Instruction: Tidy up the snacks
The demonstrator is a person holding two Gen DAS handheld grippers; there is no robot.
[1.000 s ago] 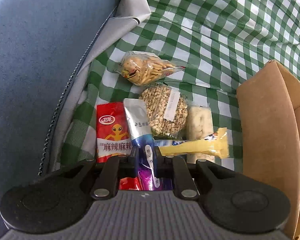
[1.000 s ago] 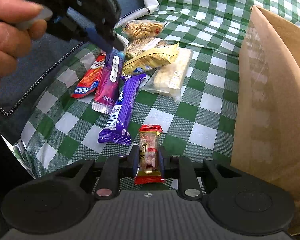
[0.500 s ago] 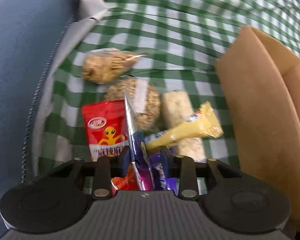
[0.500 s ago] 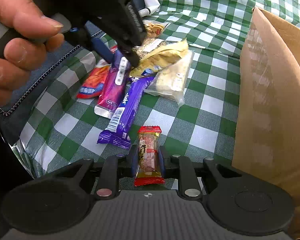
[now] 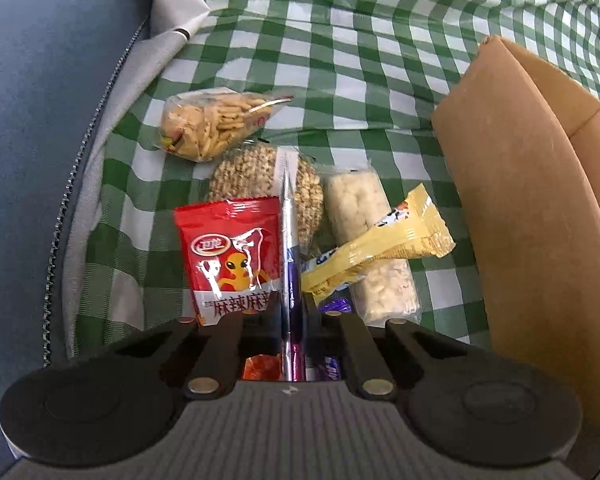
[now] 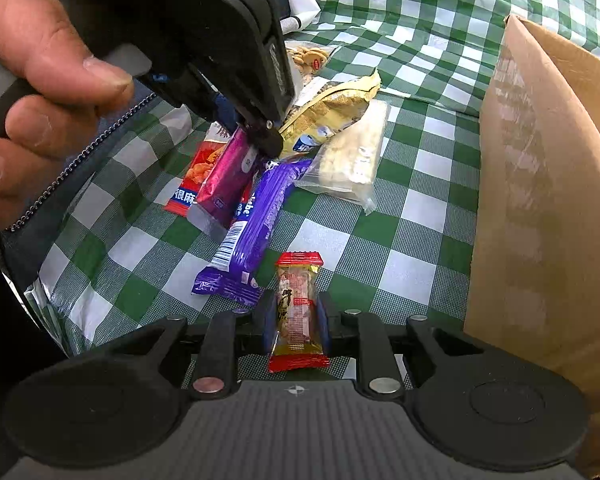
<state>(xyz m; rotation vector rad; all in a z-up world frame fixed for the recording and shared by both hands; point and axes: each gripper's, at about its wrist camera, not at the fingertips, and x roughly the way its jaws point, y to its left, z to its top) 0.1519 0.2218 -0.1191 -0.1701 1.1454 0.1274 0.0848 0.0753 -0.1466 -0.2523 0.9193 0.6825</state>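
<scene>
**Right wrist view: both claws are gripping snacks beside the box**

In the right wrist view we are holding our right claw closed on a small red-ended bar, which is standing upright between the fingers just above the green checked cloth. Our left claw is showing at upper left, with our left hand wrapped around its handle. It is pinching the top end of a magenta pack, whose lower end is hanging down and overlapping a purple bar.

The purple bar is lying on the cloth just beside the red-ended bar. A red pouch is lying behind the magenta pack. A yellow wrapper is resting across a clear rice bar. The brown cardboard box is standing at the right, near the pile.

In the left wrist view we are seeing the left claw nearly closed on the magenta pack, edge-on between the fingers. Beyond it the red pouch, a round grain cake, a bag of crackers, the rice bar and the yellow wrapper are lying together on the cloth. The box is standing at the right, and a blue jacket is filling the left.
</scene>
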